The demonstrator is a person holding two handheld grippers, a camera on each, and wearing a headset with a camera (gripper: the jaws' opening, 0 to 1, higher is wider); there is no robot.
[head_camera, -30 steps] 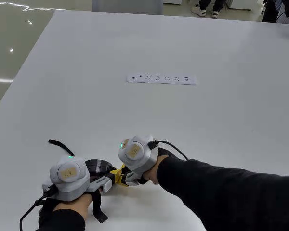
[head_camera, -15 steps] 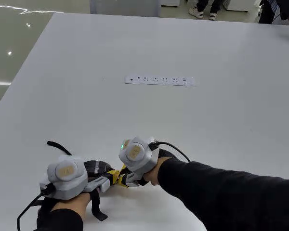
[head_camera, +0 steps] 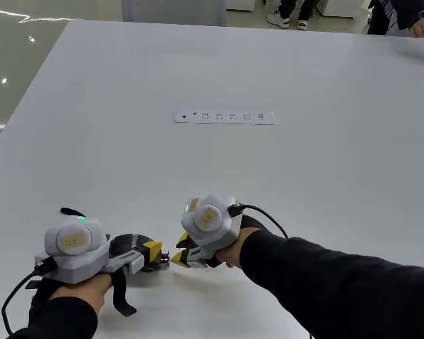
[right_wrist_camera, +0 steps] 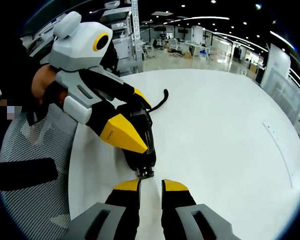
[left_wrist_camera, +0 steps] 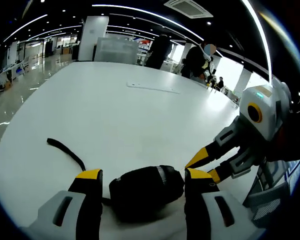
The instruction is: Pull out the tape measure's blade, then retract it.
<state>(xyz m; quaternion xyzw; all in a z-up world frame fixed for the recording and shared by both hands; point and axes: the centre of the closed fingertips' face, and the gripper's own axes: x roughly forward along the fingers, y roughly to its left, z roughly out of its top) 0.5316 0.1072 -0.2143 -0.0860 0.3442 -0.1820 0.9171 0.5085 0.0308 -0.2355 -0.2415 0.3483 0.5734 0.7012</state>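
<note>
The black tape measure (head_camera: 131,247) lies on the white table near its front edge. My left gripper (head_camera: 145,253) comes at it from the left. In the left gripper view the yellow-tipped jaws stand on either side of the tape measure's case (left_wrist_camera: 146,189), shut on it. My right gripper (head_camera: 178,258) faces it from the right. Its jaws are almost together in the right gripper view, right at the small metal blade tip (right_wrist_camera: 145,173) sticking out of the case (right_wrist_camera: 140,135). Only a very short piece of blade shows. The case's black strap (left_wrist_camera: 65,150) trails off to the left.
A white power strip (head_camera: 224,117) lies flat at mid-table. Black cables (head_camera: 258,212) run from both grippers. The table's left edge (head_camera: 28,92) borders a shiny floor. People stand past the far end (head_camera: 410,18).
My right gripper has drawn a little to the right, opening a small gap between its jaws and the case. My left gripper has shifted slightly left. The camera has also moved.
</note>
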